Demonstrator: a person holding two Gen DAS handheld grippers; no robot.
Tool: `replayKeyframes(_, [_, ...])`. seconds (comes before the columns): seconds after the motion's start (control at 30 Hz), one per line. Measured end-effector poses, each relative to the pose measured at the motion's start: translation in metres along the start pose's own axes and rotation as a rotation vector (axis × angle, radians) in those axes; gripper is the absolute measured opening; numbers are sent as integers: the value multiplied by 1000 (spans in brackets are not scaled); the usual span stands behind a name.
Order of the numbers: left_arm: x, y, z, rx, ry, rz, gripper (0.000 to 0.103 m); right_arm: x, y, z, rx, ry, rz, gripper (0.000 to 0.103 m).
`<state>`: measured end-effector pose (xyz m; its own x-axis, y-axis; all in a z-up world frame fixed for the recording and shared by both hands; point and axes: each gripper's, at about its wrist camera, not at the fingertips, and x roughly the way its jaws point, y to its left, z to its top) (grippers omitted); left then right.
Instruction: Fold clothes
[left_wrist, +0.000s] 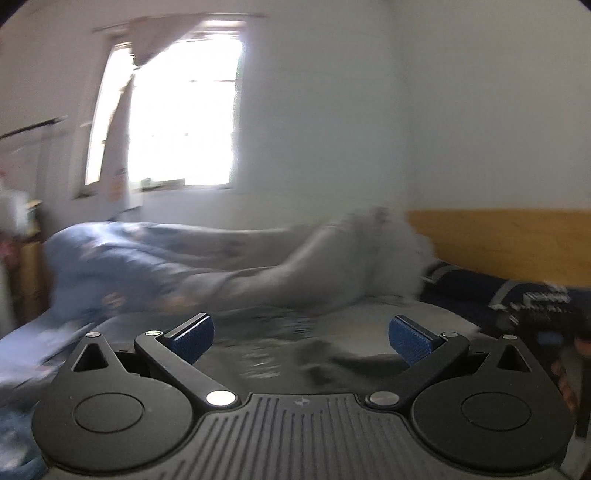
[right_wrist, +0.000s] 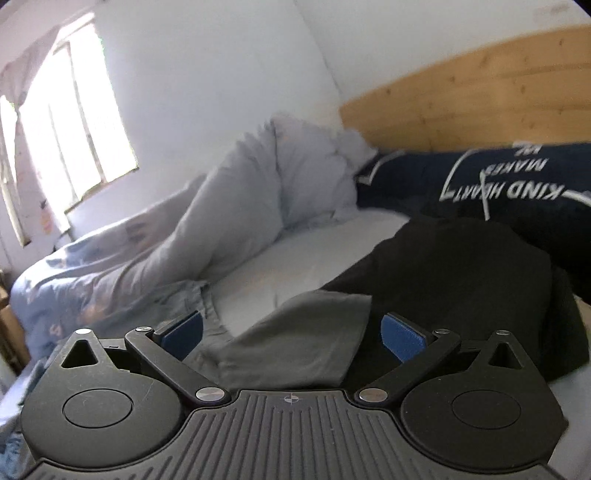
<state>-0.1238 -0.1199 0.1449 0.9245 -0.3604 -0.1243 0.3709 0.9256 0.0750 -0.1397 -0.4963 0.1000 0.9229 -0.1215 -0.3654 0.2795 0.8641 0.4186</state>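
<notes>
Blur fills the left wrist view, where the left gripper is seen with fingers apart and empty over the bed. In the right wrist view, the right gripper is held with fingers spread wide and empty above a grey garment at lower centre, touching a black garment to its right.

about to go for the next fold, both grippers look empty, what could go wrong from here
The grey garment lies against the black garment, so the open right gripper may pinch both. The left wrist view is blurred, so the open left gripper may land off target. The rumpled blue duvet lies close and could snag.
</notes>
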Motion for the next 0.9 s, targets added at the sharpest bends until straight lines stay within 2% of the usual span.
replayKeyframes(0.1, [34,-48,-6,112,-5,-93,103,5,-26,3,16,-9,-4,103])
replayKeyframes(0.27, [80,-110,-20,291,22,-235,103,6,-71,2,169,-55,-136,103])
replayKeyframes(0.33, [92,-136,-29,384,18,-276,103,6,-87,5,249,-91,-165,103])
replayKeyframes(0.4, [99,-159,-41,470,33,-349,103,6,-99,4,314,-122,-172,103])
replayKeyframes(0.53, [106,-187,-70,629,79,-404,103,10,-106,4,350,-130,-181,103])
replayKeyframes(0.83, [117,-193,-77,627,155,-451,100,11,-104,6,368,-138,-146,103])
replayKeyframes(0.87, [119,-191,-74,614,165,-457,97,10,-105,7,372,-140,-149,103])
replayKeyframes(0.9, [119,-188,-71,593,172,-467,88,9,-106,8,379,-141,-151,103])
